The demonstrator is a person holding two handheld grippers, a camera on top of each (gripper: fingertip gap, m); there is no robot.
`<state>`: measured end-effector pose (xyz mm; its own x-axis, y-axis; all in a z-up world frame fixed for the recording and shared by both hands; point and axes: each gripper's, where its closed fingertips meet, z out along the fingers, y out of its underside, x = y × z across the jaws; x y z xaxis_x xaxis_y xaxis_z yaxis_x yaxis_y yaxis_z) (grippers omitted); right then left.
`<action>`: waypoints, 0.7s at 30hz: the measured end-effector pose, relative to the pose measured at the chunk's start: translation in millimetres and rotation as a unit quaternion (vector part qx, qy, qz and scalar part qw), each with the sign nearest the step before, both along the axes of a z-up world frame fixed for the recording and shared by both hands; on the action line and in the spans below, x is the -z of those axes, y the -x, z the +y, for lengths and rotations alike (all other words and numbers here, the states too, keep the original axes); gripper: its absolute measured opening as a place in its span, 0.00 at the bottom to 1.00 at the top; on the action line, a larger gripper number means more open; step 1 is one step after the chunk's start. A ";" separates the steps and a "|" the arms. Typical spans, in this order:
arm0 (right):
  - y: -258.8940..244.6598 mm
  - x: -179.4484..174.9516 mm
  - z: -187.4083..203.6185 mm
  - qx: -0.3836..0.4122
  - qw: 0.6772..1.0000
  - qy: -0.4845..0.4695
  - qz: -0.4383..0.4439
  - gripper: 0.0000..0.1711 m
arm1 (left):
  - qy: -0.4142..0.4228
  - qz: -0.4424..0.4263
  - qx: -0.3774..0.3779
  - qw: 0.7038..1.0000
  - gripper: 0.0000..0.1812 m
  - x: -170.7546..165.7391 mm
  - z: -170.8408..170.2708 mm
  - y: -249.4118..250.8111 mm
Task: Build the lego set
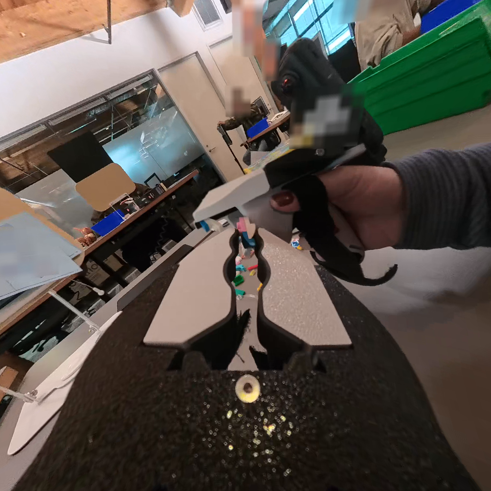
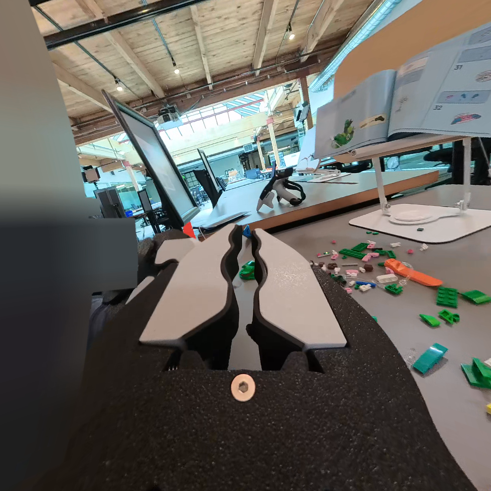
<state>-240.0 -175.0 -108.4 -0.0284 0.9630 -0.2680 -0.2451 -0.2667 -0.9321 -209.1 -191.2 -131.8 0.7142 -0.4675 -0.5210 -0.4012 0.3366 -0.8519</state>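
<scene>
In the left wrist view my left gripper (image 1: 246, 235) is shut on a small blue and pink lego assembly (image 1: 247, 240) at its fingertips, held above the grey table. The right gripper, held in a hand, comes in from the right; its grey fingers (image 1: 228, 198) meet the same assembly, with a blue piece (image 1: 204, 226) at their end. In the right wrist view my right gripper (image 2: 247, 235) is nearly closed on a blue piece (image 2: 247, 230) at its tips. The left gripper's fingers (image 2: 174, 248) lie just to its left, beside a red piece (image 2: 189, 229).
Loose green, pink, white and brown bricks (image 2: 446, 297) and an orange brick separator (image 2: 411, 276) lie on the grey table (image 2: 332, 332) to the right. An open instruction booklet (image 2: 398, 119) rests on a white stand (image 2: 425, 225). A green bin (image 1: 425, 79) stands at the back. Only a small space, under 4 cm, lies between the two pairs of fingers.
</scene>
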 end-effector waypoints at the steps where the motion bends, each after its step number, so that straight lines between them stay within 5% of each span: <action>1: 0.0 0.5 -2.7 -0.002 1.000 -0.005 -0.004 0.04 | 0.000 0.001 0.003 1.000 0.06 -0.5 -0.7 0.4; 21: -9.9 0.5 -10.9 -0.001 0.998 -0.059 -0.020 0.04 | -0.012 -0.057 0.007 0.998 0.06 -2.7 1.1 7.0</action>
<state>-230.1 -185.9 -108.9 -0.0213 0.9878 -0.1545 -0.2064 -0.1555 -0.9660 -216.0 -190.1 -129.1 0.7633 -0.4661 -0.4474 -0.2970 0.3618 -0.8837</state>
